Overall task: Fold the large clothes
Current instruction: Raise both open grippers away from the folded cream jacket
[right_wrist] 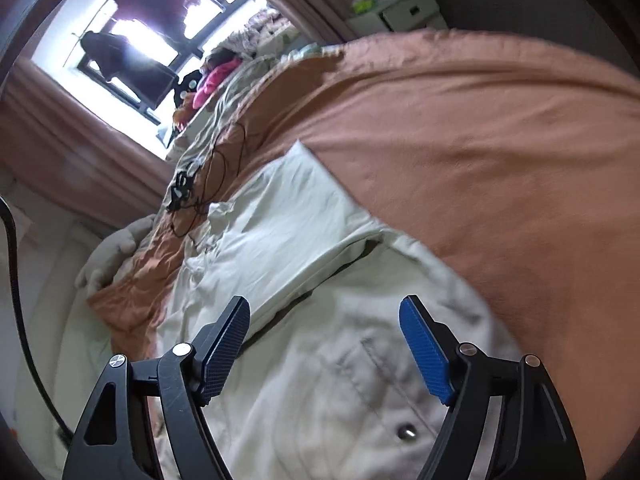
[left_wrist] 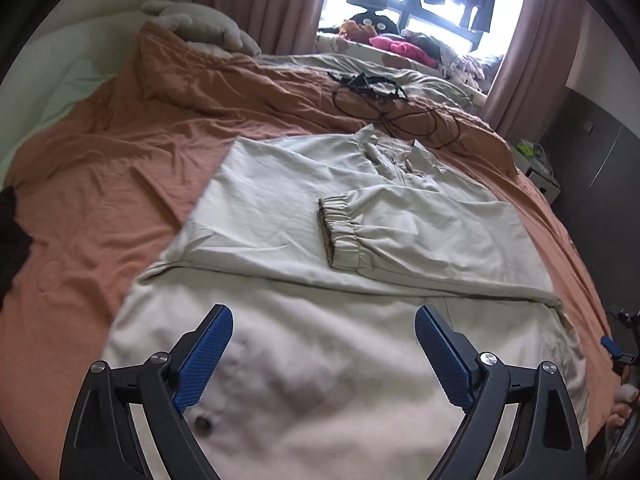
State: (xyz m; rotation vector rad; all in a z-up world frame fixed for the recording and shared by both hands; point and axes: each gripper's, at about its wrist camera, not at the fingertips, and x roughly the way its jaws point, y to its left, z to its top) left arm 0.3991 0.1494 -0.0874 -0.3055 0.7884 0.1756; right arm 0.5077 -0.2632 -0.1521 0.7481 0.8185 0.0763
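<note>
The left gripper [left_wrist: 324,330], black-armed with ribbed blue pads, stood with its jaws spread wide above the near part of the pale beige woven jacket [left_wrist: 280,208] and had hold of nothing; no cloth lay between the pads. The right gripper [right_wrist: 325,322], of the same make, was likewise well open and empty over the jacket [right_wrist: 320,380], its view tilted sharply. Judging by that, the hem end had just been laid down and let go, so that the cloth could settle flat.

The garment lay spread on the rust-orange crumpled bedsheet [left_wrist: 100,200], which gave a broad, soft surface for folding. Its near fabric looked thin and matte, with a small dark snap button [left_wrist: 203,423] and a stitched pocket seam. Beyond a straight fold line, a sleeve had been brought across the chest, its gathered elastic cuff [left_wrist: 340,232] resting on the body, presumably to narrow the shape. Farther on sat the collar and zip [left_wrist: 396,160].

Past the jacket a tangle of thin black cable [left_wrist: 384,96] lay on the sheet, then a grey-green rumpled quilt [left_wrist: 420,76], and last the dusty-pink curtains [left_wrist: 280,4] framing the bright window [left_wrist: 400,4].
</note>
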